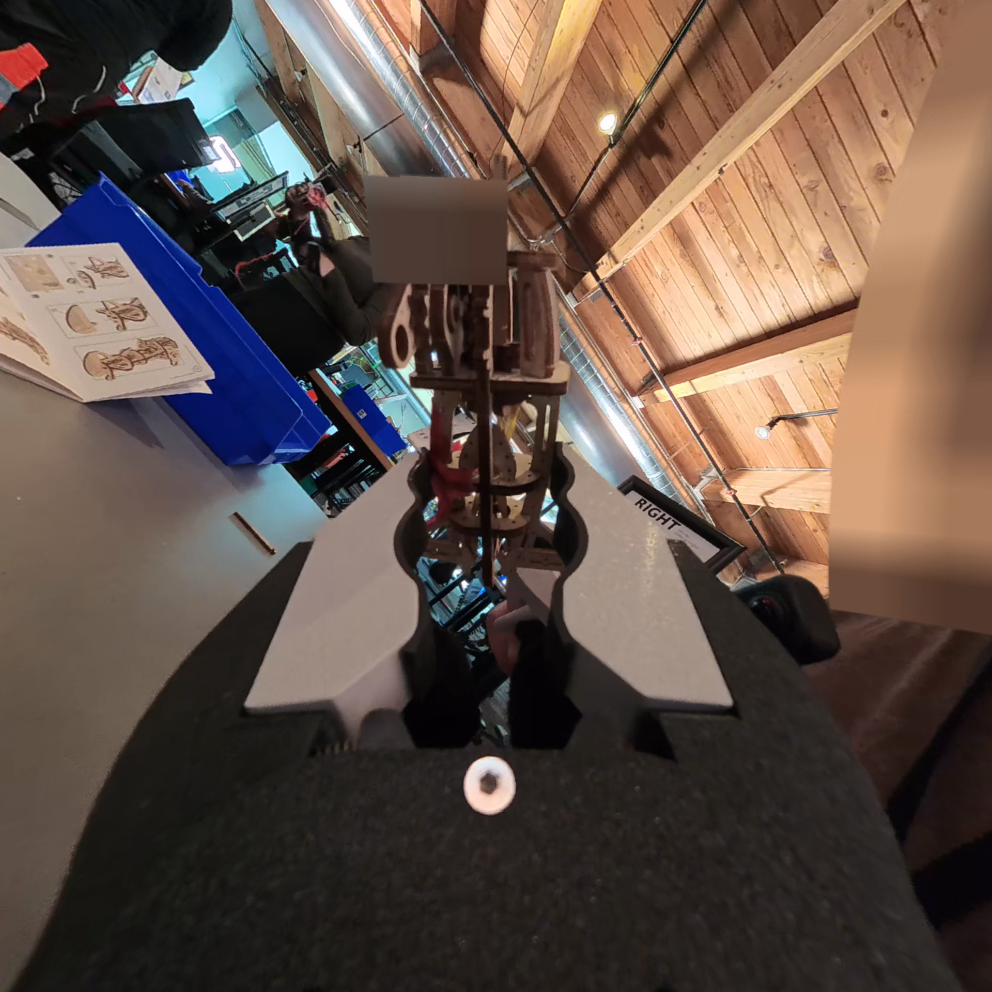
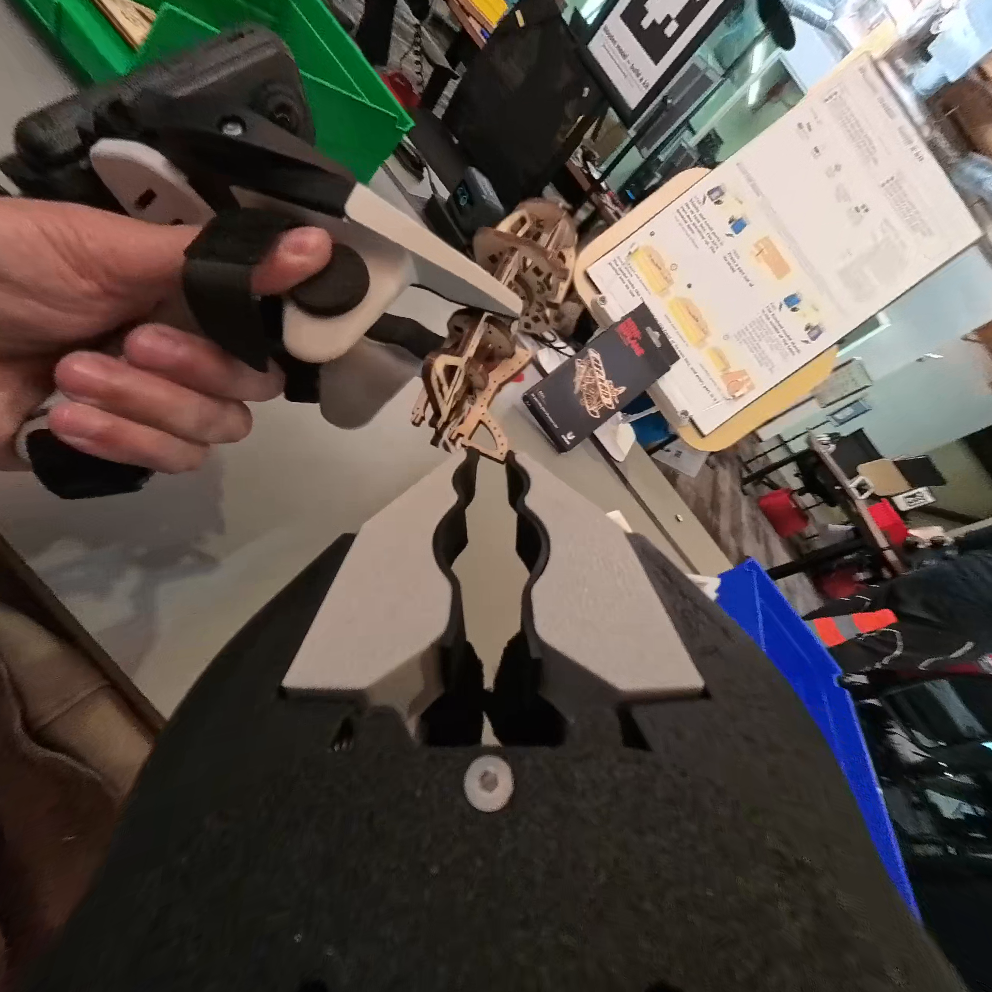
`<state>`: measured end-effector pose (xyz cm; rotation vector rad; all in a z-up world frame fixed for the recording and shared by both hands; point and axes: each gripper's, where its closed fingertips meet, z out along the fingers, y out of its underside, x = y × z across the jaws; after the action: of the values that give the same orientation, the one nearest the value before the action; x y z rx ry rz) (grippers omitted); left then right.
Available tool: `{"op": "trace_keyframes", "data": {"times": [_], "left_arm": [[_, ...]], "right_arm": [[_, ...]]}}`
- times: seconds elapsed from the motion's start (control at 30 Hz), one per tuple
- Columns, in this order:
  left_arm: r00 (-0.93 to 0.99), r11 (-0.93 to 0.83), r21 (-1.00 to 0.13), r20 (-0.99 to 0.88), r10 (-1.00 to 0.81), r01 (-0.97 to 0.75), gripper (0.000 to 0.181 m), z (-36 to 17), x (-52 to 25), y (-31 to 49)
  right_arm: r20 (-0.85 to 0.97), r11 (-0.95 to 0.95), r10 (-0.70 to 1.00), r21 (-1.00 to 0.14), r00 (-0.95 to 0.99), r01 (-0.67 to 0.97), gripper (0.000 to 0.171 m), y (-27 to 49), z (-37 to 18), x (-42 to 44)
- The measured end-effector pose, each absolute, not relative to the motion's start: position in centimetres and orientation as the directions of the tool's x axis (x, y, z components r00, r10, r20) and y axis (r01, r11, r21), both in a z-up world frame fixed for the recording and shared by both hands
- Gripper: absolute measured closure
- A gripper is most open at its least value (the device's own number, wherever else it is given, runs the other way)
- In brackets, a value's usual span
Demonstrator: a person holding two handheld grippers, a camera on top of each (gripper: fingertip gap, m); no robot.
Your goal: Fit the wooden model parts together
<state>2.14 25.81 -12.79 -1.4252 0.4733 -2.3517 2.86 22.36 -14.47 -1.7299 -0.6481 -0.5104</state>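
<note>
Left wrist view. Left gripper [image 1: 486,515]: 2 fingers part open, closed onto the lower frame of the wooden model [image 1: 478,386], held up off the grey table [image 1: 107,537] toward the ceiling. Booklet [image 1: 102,316] lies open beside a blue bin [image 1: 225,343]. A thin wooden strip [image 1: 252,532] lies loose on the table.

Right wrist view. Right gripper [image 2: 489,456]: 2 fingers nearly together, tips pinching a flat perforated wooden part [image 2: 486,410] at the model's near edge. The left gripper, in a hand [image 2: 107,333], clamps the model from above. A second wooden model [image 2: 531,241] and a black box [image 2: 601,376] stand behind; green bin [image 2: 333,86] at upper left.

Handling note: likely seating the flat part. Keep the left grip firm, press in line with the slot, avoid twisting the thin wood.
</note>
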Motion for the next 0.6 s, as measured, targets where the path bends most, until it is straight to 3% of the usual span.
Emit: {"op": "trace_keyframes", "data": {"times": [0.03,0.6], "left_arm": [[-0.437,-0.882,-0.455,0.774,-0.459,0.122,0.140,-12.7,2.1,25.8],[-0.525,-0.854,-0.516,0.711,-0.469,0.064,0.139,-11.3,1.7,24.1]], "right_arm": [[0.627,-0.181,0.171,-0.738,0.760,0.650,0.160,22.3,-14.4,2.8],[0.251,-0.171,0.324,-0.933,0.912,0.317,0.157,21.5,-13.0,1.8]]}}
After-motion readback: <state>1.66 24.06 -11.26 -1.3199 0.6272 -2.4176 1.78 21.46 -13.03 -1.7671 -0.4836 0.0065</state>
